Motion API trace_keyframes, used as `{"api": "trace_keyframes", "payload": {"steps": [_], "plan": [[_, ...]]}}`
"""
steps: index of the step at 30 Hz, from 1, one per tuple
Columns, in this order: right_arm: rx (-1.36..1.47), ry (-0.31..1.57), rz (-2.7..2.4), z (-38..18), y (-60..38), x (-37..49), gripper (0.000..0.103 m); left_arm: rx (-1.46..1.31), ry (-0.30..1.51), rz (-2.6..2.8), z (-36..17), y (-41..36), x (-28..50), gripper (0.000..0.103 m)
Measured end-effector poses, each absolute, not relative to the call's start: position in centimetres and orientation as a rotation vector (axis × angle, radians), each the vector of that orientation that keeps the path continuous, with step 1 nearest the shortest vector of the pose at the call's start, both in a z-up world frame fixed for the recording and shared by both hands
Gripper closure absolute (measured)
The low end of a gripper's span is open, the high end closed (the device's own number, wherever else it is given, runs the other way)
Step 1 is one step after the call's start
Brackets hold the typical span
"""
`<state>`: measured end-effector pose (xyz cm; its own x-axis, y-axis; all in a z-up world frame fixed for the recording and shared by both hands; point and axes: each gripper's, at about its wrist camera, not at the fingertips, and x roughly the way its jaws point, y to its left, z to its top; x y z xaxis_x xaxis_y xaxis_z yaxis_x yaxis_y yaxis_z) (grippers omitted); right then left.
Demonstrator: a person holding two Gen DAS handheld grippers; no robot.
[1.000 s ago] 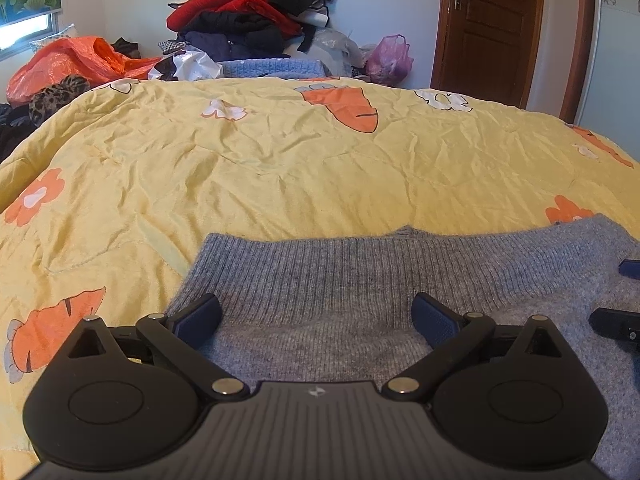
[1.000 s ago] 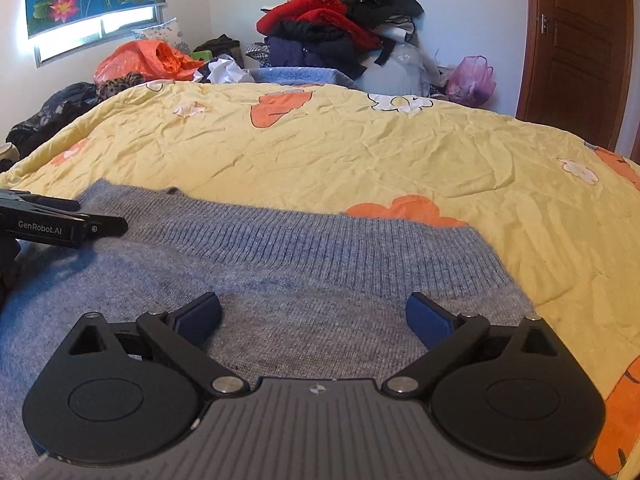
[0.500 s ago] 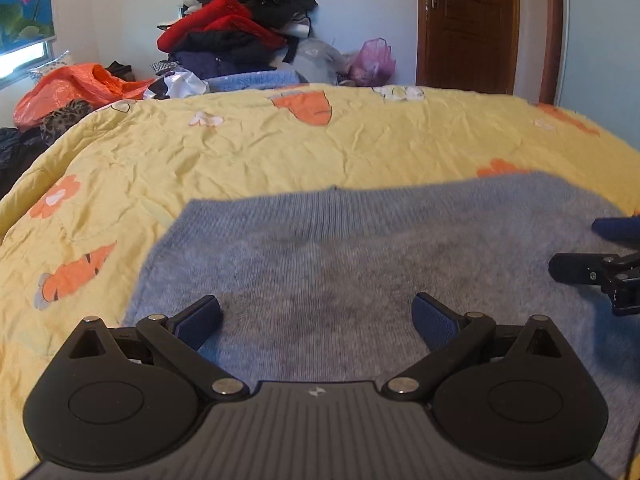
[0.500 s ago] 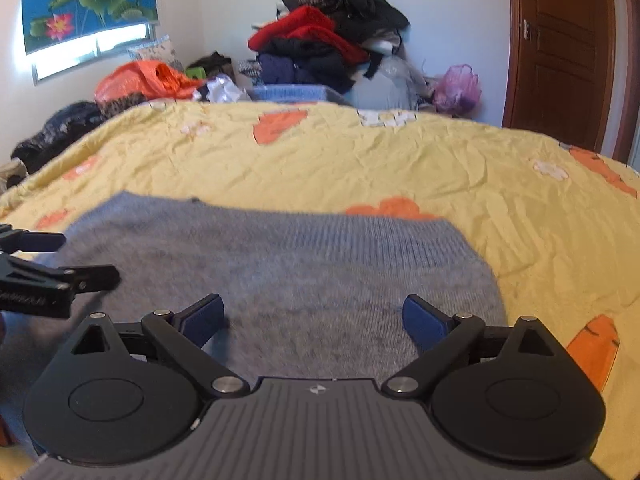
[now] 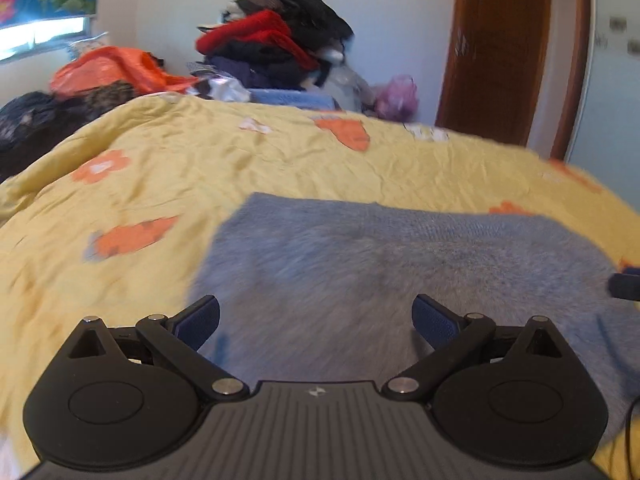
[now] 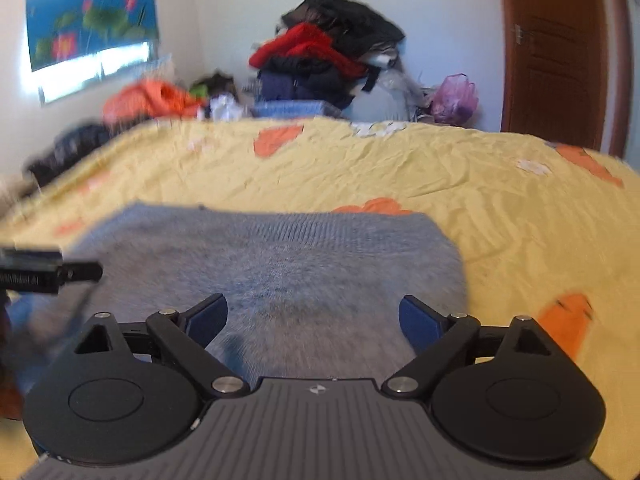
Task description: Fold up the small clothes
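A grey knitted garment (image 5: 400,264) lies flat on the yellow bedspread (image 5: 200,176), its ribbed hem at the far edge; it also shows in the right wrist view (image 6: 280,256). My left gripper (image 5: 316,318) is open and empty, held above the garment's near left part. My right gripper (image 6: 314,316) is open and empty above its near right part. The left gripper's tip (image 6: 52,272) shows at the left edge of the right wrist view, and the right gripper's tip (image 5: 626,284) at the right edge of the left wrist view. Both views are motion-blurred.
A tall pile of red and black clothes (image 5: 276,48) stands beyond the bed's far edge, with an orange bag (image 5: 108,70) to its left and a pink bag (image 5: 396,96) to its right. A brown door (image 5: 504,48) is at the back right.
Both grippers have drawn back and risen from the garment, so more of it and the bed shows. Both stay open and empty.
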<state>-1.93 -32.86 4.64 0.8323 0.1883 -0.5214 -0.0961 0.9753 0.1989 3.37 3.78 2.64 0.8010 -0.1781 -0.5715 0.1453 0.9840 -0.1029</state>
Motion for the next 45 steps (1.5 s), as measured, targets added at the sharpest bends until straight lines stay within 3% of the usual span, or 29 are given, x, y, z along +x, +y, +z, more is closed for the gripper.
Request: {"api": "trace_keyframes", "payload": {"steps": [3,6,7,12,13,14,15,16,17,23,26,28,30,31,32,34,35,38,43,45], "plan": [[0.279,0.619,0.03,4.2,-37.2,-5.9,0.007,-0.196,0.687,-0.086,1.9,8.4,0.5,0.0],[0.386,0.702,-0.028,2.5,-40.5,-8.7,0.015,-0.38,0.696,-0.064,1.1,11.8,-2.5,0.0],[0.372,0.681,-0.024,2.4,-40.6,-9.5,0.019,-0.422,0.695,-0.062,1.1,12.3,-3.2,0.0],[0.348,0.741,0.115,2.2,-37.5,-9.3,0.021,-0.637,0.682,-0.159,0.2,12.1,-4.0,0.001],[0.316,0.745,0.135,2.3,-36.5,-8.9,0.031,-0.629,0.683,-0.161,0.3,11.6,-3.7,0.001],[0.284,0.753,0.135,2.3,-35.9,-8.5,0.045,-0.623,0.686,-0.157,0.4,11.2,-3.5,0.009],[0.264,0.767,0.121,2.5,-35.6,-8.0,0.082,-0.613,0.693,-0.158,0.4,10.9,-3.3,0.056],[0.269,0.772,0.128,2.6,-35.7,-7.8,0.084,-0.575,0.736,-0.147,0.3,10.5,-2.6,0.082],[0.266,0.77,0.137,2.8,-35.8,-7.9,0.085,-0.525,0.769,-0.117,0.1,10.3,-2.2,0.093],[0.219,0.798,0.108,3.0,-37.0,-9.7,0.088,-0.367,0.76,-0.04,0.7,12.7,-2.4,0.097],[0.214,0.786,0.125,3.0,-36.7,-9.6,0.085,-0.311,0.756,-0.09,1.0,12.2,-3.0,0.095],[0.234,0.79,0.137,3.6,-36.7,-9.0,0.059,-0.311,0.727,-0.103,1.7,12.2,-4.0,0.094],[0.224,0.731,0.114,4.9,-36.8,-8.6,0.04,-0.292,0.663,-0.084,3.1,12.3,-5.2,0.092],[0.213,0.686,0.111,5.8,-36.9,-8.2,0.039,-0.282,0.618,-0.075,3.9,12.2,-5.5,0.091],[0.207,0.648,0.117,6.6,-36.8,-7.4,0.039,-0.276,0.574,-0.069,4.6,12.0,-5.6,0.084],[0.213,0.61,0.146,7.9,-36.1,-4.7,0.038,-0.278,0.524,-0.087,5.6,10.9,-4.7,0.039],[0.209,0.602,0.176,8.2,-35.3,-2.9,0.037,-0.273,0.518,-0.083,5.7,10.0,-3.9,0.005],[0.191,0.641,0.216,7.5,-32.5,3.0,0.033,-0.199,0.493,-0.099,4.9,6.2,-1.6,0.003],[0.025,0.803,0.162,3.4,-28.6,9.5,0.036,-0.09,0.626,-0.164,1.8,2.3,1.1,0.004],[-0.011,0.777,0.152,2.4,-29.0,9.3,0.029,-0.077,0.704,-0.165,0.0,2.6,1.5,0.004]]}}
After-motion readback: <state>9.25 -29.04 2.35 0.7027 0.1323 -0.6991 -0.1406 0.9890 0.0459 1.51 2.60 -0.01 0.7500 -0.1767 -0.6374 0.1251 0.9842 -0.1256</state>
